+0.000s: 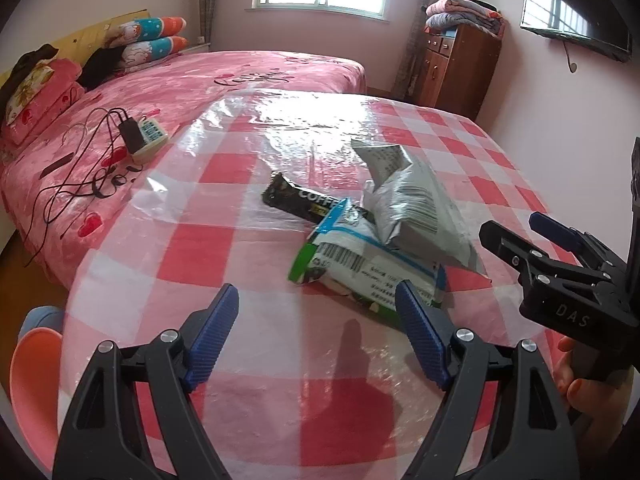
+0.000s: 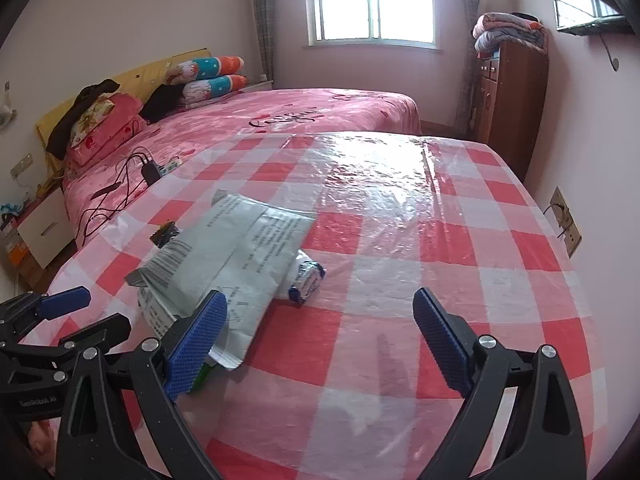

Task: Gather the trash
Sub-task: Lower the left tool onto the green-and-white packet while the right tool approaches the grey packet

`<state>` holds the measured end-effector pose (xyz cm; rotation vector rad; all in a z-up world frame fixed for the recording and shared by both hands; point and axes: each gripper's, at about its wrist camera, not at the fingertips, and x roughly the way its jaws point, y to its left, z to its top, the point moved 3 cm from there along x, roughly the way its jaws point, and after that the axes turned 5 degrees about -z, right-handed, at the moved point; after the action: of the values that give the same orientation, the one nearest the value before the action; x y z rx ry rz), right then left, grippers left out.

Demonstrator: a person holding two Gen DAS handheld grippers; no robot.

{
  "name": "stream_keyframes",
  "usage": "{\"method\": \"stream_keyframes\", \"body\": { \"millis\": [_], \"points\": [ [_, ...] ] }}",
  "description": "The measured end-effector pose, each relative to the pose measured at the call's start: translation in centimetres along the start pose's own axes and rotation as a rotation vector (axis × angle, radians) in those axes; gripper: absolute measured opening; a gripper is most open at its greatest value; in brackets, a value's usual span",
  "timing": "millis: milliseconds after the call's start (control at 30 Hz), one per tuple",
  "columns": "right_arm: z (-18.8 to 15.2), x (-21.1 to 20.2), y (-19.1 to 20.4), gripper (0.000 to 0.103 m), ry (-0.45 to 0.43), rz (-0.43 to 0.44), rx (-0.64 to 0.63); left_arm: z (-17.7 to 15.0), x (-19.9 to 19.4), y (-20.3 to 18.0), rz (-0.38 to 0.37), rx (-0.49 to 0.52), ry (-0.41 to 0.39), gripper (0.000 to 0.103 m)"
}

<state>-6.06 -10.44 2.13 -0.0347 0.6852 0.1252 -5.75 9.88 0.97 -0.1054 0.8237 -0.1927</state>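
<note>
At the bottom of the left wrist view my left gripper [image 1: 318,322] stands wide open with nothing between its blue pads, over the checked plastic tablecloth [image 1: 248,400]. My right gripper [image 2: 320,330] is equally spread and empty at the bottom of its own view; its left pad overlaps the near edge of the trash, though I cannot tell if it touches.

Just beyond, mid-frame, lies the pile: a green and white wrapper [image 1: 360,268] nearest, a crumpled silver bag [image 1: 416,208] resting partly on it, and a black coffee sachet [image 1: 298,200] behind, toward the centre. I judge all three light, thin and crackly, likely to slide on the glossy cloth. The silver bag's raised upper flap or the green wrapper's near edge looks the best place to pinch.

Farther off, at upper left, is the pink bed [image 1: 168,80].
</note>
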Motion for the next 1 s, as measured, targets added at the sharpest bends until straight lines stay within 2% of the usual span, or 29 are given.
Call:
{"method": "stream_keyframes", "body": {
  "millis": [300,567,733,1000],
  "points": [
    [0.1,0.6,-1.9,0.093,0.022,0.024,0.051,0.5,2.1,-1.3,-0.039,-0.025,0.026,0.081],
    [0.3,1.8,-3.9,0.093,0.076,0.194,0.191,1.0,3.8,-1.5,-0.089,-0.103,0.032,0.081],
    [0.4,2.2,-4.2,0.093,0.093,0.300,0.257,1.3,4.2,-1.9,-0.106,-0.102,0.016,0.082],
    [0.8,2.5,-5.2,0.093,0.079,0.269,0.272,1.9,5.7,-4.2,-0.151,-0.070,0.017,0.082]
  ]
}}
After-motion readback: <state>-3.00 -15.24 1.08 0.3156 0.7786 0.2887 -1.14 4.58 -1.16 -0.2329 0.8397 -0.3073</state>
